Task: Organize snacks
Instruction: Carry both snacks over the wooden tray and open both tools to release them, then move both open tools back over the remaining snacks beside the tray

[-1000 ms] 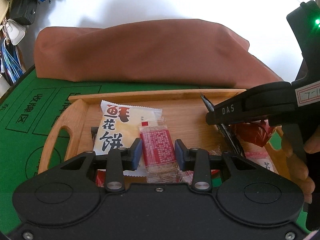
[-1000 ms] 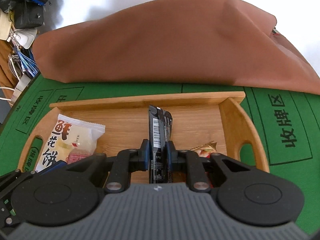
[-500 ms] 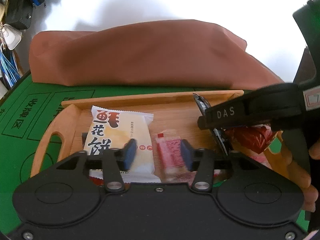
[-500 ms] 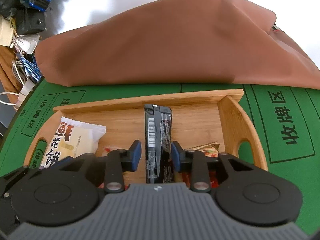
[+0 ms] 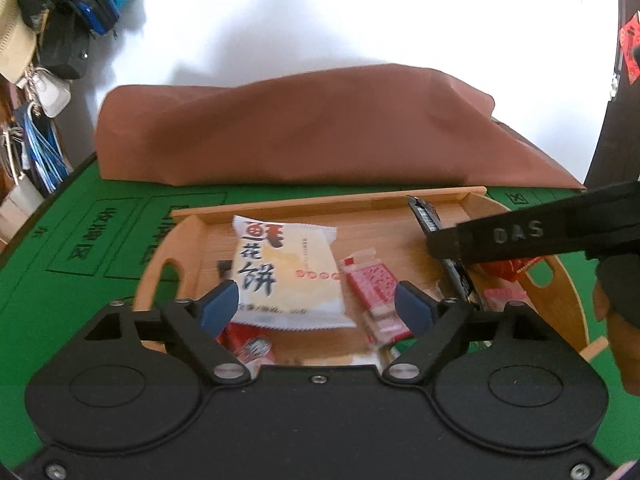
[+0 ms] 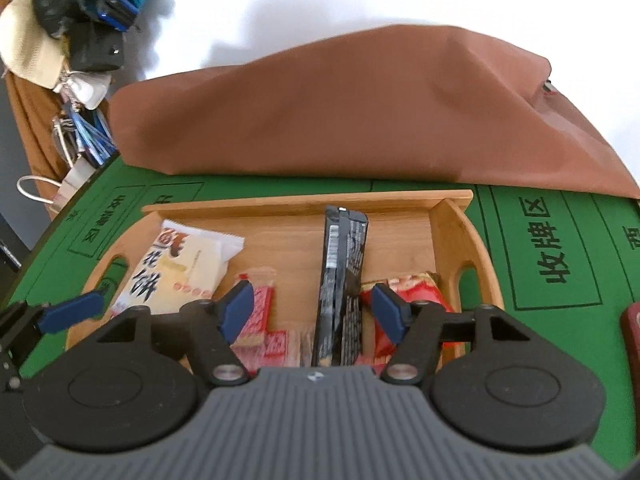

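A wooden tray [image 5: 320, 204] [image 6: 304, 202] holds several snacks. A white pastry pack [image 5: 286, 276] [image 6: 180, 268] lies at the left. A red wafer pack [image 5: 376, 292] [image 6: 260, 312] lies beside it. A black bar pack [image 6: 342, 276] [image 5: 430, 224] lies lengthwise in the middle. Red wrappers [image 6: 404, 284] [image 5: 504, 270] sit at the right. My left gripper [image 5: 316, 306] is open and empty above the pastry and wafer. My right gripper [image 6: 316, 312] is open, its fingers either side of the black bar without touching.
A brown cloth bag [image 5: 320, 128] [image 6: 360, 108] lies behind the tray on the green mat [image 6: 540, 240]. Bags and cables hang at the far left [image 5: 48, 60]. The right gripper's finger [image 5: 520, 236] crosses the left wrist view.
My left gripper let go of the red wafer pack and opened wide. My right gripper let go of the black bar and opened. Both drew back a little.
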`<state>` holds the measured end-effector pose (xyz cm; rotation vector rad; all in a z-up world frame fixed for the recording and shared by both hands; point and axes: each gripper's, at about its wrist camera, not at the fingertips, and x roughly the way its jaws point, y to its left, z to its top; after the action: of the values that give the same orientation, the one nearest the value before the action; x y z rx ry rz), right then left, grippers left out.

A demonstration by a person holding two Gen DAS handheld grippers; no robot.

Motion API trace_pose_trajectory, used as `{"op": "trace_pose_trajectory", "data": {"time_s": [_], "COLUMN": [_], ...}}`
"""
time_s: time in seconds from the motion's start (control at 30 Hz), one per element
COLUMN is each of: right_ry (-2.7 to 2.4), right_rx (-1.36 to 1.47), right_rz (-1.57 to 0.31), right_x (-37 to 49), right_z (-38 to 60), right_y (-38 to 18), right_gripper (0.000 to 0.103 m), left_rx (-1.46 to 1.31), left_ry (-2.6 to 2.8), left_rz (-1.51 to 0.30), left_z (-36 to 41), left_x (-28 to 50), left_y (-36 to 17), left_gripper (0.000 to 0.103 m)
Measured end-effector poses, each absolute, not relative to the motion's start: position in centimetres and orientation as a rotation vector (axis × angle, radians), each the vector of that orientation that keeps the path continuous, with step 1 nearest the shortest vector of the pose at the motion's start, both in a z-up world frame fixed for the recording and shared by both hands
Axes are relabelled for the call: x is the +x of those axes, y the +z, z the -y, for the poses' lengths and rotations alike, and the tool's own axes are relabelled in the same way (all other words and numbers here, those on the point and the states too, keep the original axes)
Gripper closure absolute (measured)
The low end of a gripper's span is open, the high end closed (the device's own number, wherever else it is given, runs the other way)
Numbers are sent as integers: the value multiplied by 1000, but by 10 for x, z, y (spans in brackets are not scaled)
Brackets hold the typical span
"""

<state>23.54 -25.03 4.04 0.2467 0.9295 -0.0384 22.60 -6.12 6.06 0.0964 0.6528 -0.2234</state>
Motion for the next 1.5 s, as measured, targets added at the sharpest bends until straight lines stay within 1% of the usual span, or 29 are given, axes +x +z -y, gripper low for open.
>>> {"op": "trace_pose_trajectory", "data": {"time_s": [0.1, 0.4, 0.5, 0.73, 0.8, 0.93, 1.1, 1.5], "right_ry": [-18, 45, 62, 90, 96, 99, 127, 155], "right_rx": [232, 221, 205, 174, 163, 124, 87, 71], "right_rz": [-905, -840, -822, -813, -813, -812, -829, -896], "right_x": [219, 166, 148, 109, 99, 80, 64, 53], "right_z": [246, 230, 222, 206, 202, 192, 181, 168], "right_y": [48, 65, 67, 61, 57, 50, 41, 16], "right_gripper": [22, 16, 14, 12, 10, 8, 3, 2], "left_rx": [96, 93, 101, 103, 104, 97, 89, 81], "left_ry": [-215, -195, -193, -187, -177, -169, -163, -153], "left_rz": [-634, -601, -598, -629, -635, -657, -698, -755], "left_z": [50, 17, 9, -8, -11, -14, -14, -9], "left_x": [210, 161, 146, 121, 116, 110, 108, 114], "left_y": [67, 69, 65, 48, 43, 33, 19, 2], "left_gripper": [12, 6, 5, 5, 4, 4, 4, 4]}}
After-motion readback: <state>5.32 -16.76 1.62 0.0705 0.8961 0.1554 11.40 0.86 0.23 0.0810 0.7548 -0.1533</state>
